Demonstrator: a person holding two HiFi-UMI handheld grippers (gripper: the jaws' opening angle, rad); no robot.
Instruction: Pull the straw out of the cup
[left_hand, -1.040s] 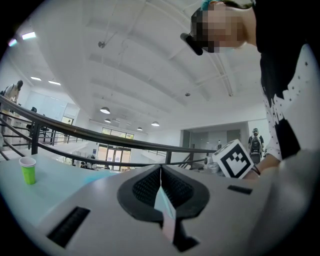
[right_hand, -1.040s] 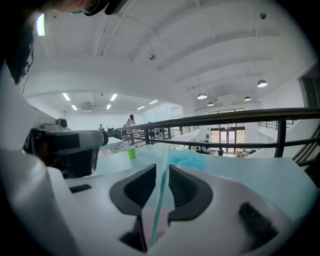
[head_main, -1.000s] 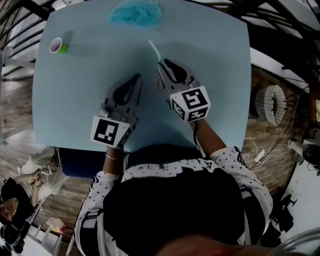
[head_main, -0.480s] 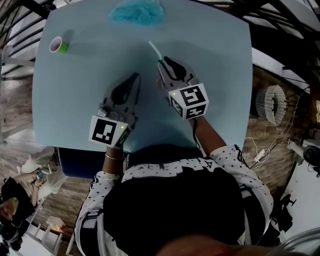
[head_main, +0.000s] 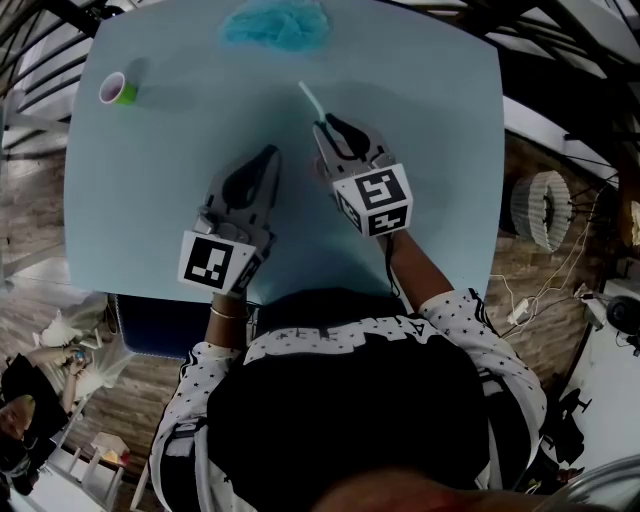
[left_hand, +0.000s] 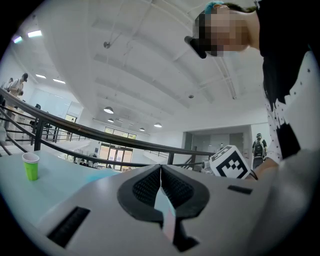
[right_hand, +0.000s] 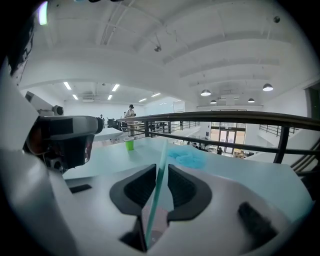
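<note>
we see the straw (head_main: 309, 99) as a thin, straight, pale tube. it looks white from the head view and faintly green and see-through in the right gripper view. the right gripper (head_main: 326, 124) is clamped on it. the straw runs up the narrow slot between the two dark ribbed pads and sticks out ahead of the tips, angled a little to that gripper's left. it is clear of the cup (head_main: 117, 91), a small green cup with a pale rim. the cup stands upright on the light blue table (head_main: 430, 120), far ahead of and to the left of both grippers, well apart from the straw. a crumpled blue cloth (head_main: 275, 25) lies ahead of the right gripper, beyond the straw's tip.

the left gripper (head_main: 270, 156) sits just left of the right one. its pads are pressed together with nothing between them.

the straw's near end drops out of sight into the right gripper's throat. we cannot tell from the head view whether its far tip touches the table. the marker cube (head_main: 372, 200) covers the hand behind it. we cannot make out what is inside the cup.
</note>
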